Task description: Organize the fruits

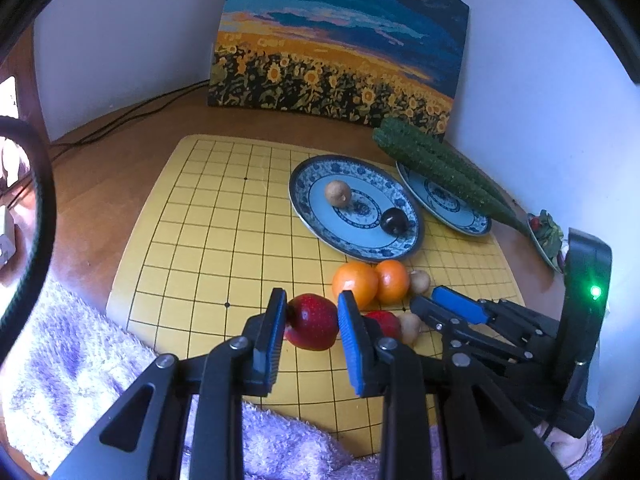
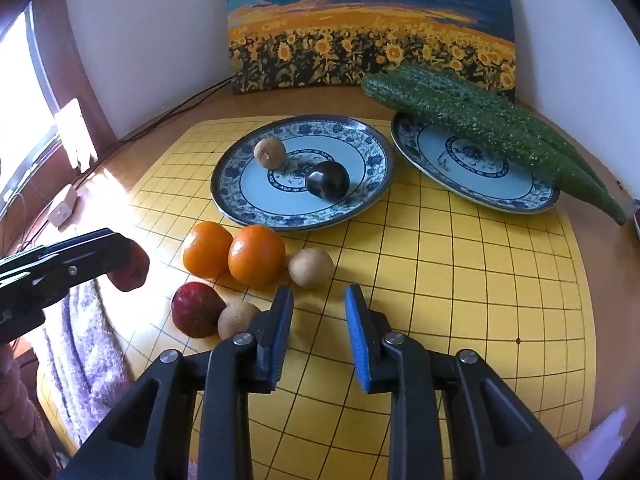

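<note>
My left gripper (image 1: 312, 300) is shut on a red fruit (image 1: 314, 324), held just above the yellow grid mat (image 1: 208, 240); the right wrist view shows it at the left (image 2: 120, 256). My right gripper (image 2: 318, 296) is open with nothing between its fingers, low over the mat. Close ahead of it lie two oranges (image 2: 206, 248) (image 2: 256, 254), two brown round fruits (image 2: 310, 266) (image 2: 236, 318) and another red fruit (image 2: 196, 310). Behind them a blue-patterned plate (image 2: 224, 184) holds a brown fruit (image 2: 270, 152) and a dark plum (image 2: 328, 180).
A second patterned plate (image 2: 480, 176) at the back right carries long green gourds (image 2: 480, 120). A sunflower painting (image 2: 360, 40) leans on the wall behind. A purple fluffy towel (image 1: 80, 360) covers the near left edge. A small dish of leaves (image 1: 546, 236) sits far right.
</note>
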Motion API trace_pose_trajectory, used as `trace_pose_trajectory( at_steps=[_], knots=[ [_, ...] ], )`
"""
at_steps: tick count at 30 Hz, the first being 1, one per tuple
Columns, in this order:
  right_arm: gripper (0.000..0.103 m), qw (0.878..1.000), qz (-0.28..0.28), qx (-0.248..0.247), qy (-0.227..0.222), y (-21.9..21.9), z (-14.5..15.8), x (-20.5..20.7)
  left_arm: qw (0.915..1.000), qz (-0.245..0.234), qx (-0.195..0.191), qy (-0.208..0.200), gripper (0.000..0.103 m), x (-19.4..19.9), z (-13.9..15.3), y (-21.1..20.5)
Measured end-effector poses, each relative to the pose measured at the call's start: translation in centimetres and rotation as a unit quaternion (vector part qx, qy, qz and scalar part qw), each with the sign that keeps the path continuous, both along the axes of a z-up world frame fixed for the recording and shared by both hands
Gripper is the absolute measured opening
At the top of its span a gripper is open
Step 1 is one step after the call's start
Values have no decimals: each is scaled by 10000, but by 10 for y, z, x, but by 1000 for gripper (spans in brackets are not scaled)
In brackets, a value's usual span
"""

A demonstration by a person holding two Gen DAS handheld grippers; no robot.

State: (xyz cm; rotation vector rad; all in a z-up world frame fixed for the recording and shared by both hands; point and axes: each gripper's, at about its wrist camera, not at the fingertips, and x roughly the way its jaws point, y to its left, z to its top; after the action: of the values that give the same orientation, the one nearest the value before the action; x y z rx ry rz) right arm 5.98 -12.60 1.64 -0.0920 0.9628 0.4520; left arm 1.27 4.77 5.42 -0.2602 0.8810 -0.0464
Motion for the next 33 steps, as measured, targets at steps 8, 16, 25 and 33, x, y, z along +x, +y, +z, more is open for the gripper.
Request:
trace_pose_trajectory(
  at_steps=[8,16,25,33],
  knots=[
    [29,9996,59,-283,-63,11,0,7,10000,-44,21,-50,27,1,7,-2],
    [25,9998,44,-195,-17,8,0,6,9998,-175,37,-42,27,9,8,-11],
    [24,9999,80,38,-64,3,9,3,9995,-285,99,-115,27,18,17,-16],
    [24,9995,247,101,-163,3,29,0,9990,-335,140,-256,18,32,28,-17]
  ],
)
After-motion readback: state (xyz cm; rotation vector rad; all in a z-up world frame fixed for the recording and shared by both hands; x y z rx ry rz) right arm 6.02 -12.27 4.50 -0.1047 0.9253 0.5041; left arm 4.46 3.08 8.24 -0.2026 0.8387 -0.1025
